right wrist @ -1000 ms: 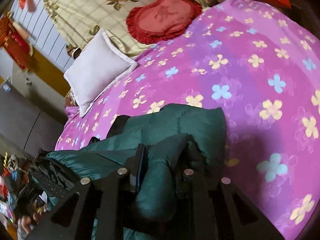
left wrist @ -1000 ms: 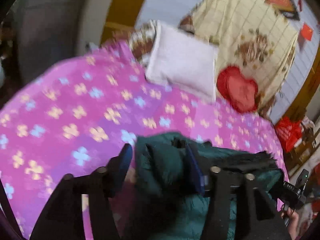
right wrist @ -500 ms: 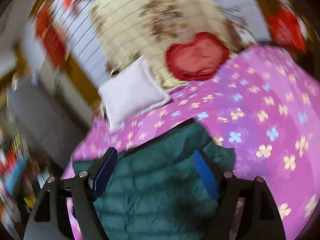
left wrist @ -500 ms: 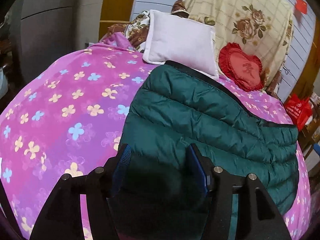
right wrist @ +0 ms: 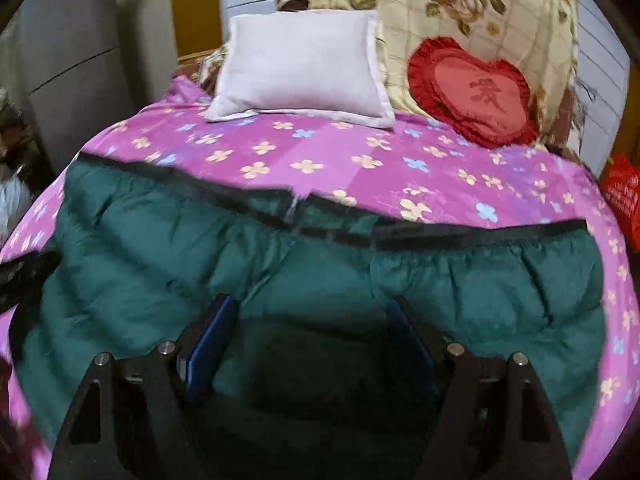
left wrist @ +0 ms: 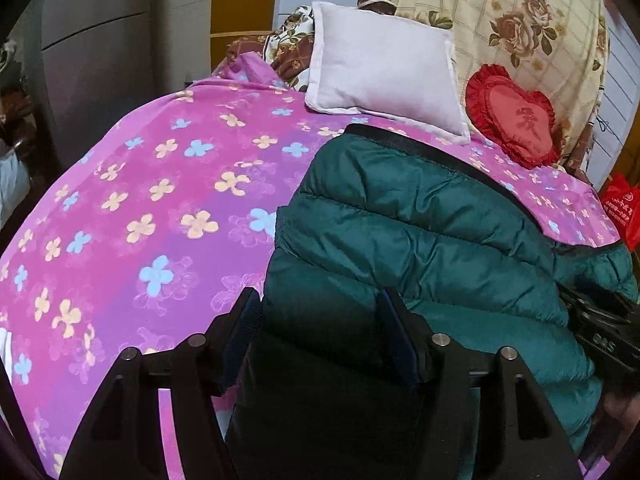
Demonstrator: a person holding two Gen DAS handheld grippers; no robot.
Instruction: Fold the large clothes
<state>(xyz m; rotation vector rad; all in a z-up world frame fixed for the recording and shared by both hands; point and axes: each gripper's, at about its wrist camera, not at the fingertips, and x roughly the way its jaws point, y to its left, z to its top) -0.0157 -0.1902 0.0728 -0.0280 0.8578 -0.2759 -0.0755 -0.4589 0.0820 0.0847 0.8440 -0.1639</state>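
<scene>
A dark green quilted puffer jacket (left wrist: 420,232) lies spread across the pink flowered bedspread (left wrist: 160,200), its black-trimmed edge toward the pillows. It also fills the lower half of the right wrist view (right wrist: 320,272). My left gripper (left wrist: 320,320) is open, its fingers astride the jacket's near left part. My right gripper (right wrist: 312,324) is open over the jacket's near middle. Neither holds fabric that I can see. The right gripper's black body (left wrist: 600,332) shows at the right edge of the left wrist view.
A white pillow (right wrist: 304,64) and a red heart cushion (right wrist: 476,92) rest at the head of the bed against a floral quilt (left wrist: 520,20). A red bag (left wrist: 620,208) sits off the bed's right side. Grey cabinets (left wrist: 96,60) stand to the left.
The jacket was bunched in both shut grippers a second ago. It now lies spread flat on the bed, and both grippers have opened and let it go.
</scene>
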